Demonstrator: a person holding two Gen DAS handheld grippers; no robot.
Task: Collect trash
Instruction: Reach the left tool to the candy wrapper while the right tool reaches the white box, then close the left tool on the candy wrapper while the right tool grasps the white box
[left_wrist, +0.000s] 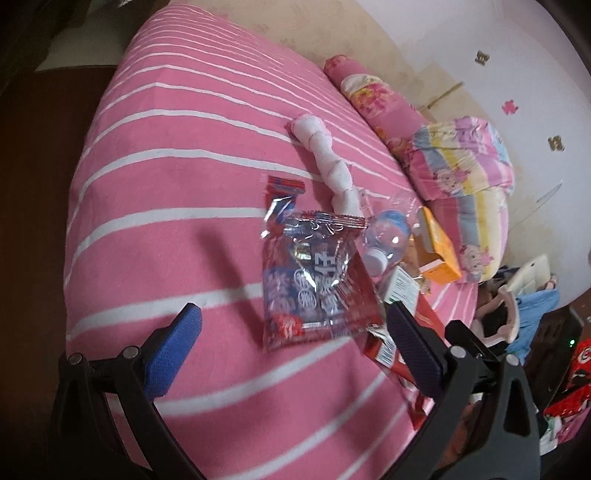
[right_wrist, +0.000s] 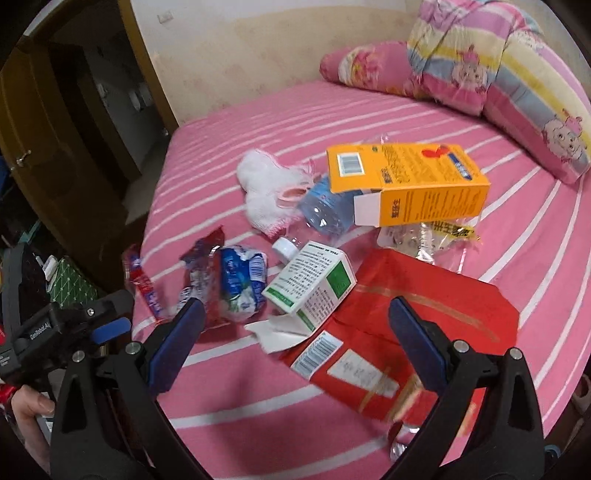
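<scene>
**Trash strewn on the striped bed**

Both grippers, left (left_wrist: 293, 339) and right (right_wrist: 295, 332), hover with fingers spread wide, empty. Nearest lies a red box (right_wrist: 424, 332), then a white-green carton (right_wrist: 314, 284), snack wrapper (left_wrist: 314, 280), bottle (right_wrist: 325, 210), orange box (right_wrist: 413, 181), on the bed (right_wrist: 258, 406).

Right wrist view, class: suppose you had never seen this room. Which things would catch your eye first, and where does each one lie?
The pink striped bed fills the view, with litter heaped at its middle. Brightest is the orange carton, open-ended, lying at the far side of the heap over a clear plastic bottle; nearest lies a flattened red box, between the open fingers of the right gripper. A white and green box rests against it.
</scene>
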